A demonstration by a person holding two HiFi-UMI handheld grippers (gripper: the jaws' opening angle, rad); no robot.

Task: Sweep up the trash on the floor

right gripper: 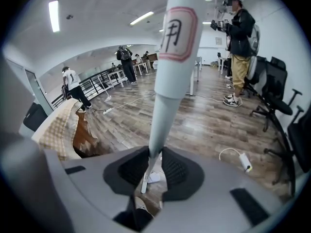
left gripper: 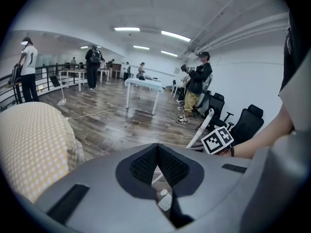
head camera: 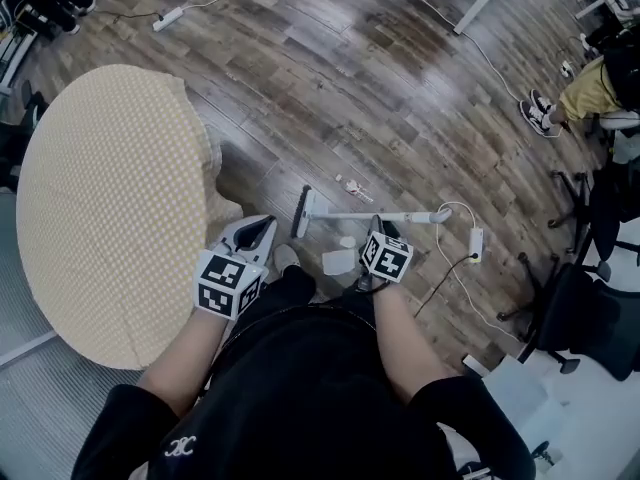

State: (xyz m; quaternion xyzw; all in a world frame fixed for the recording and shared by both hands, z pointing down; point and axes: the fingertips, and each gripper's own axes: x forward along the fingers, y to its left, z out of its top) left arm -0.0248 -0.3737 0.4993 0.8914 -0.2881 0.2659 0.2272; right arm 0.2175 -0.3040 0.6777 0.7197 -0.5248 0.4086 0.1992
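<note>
The person stands by the round table (head camera: 100, 208) with its yellow checked cloth, both forearms held low and forward in front of the waist. The right gripper (head camera: 378, 228) reaches down and out. Its jaws are clamped on the white handle (right gripper: 170, 57) of the broom (head camera: 390, 215), which runs up past the gripper's camera with a red-edged label near the top. From above, the shaft slants across the wooden floor (head camera: 380, 88) to the narrow broom head (head camera: 303, 211), which rests on the boards just ahead of the person's feet.

The left gripper (head camera: 262, 230) hovers beside the table's edge, level with the other. Its dark pads (left gripper: 143, 166) meet at the tips with nothing between them.

The trash lies on the floor. A white scrap of paper (head camera: 340, 261) sits near the person's feet, between the two grippers and just short of the broom. A few small bits (head camera: 350, 183) lie beyond the shaft. A white cable and plug block (head camera: 476, 240) trail across the floor to the right.
</note>
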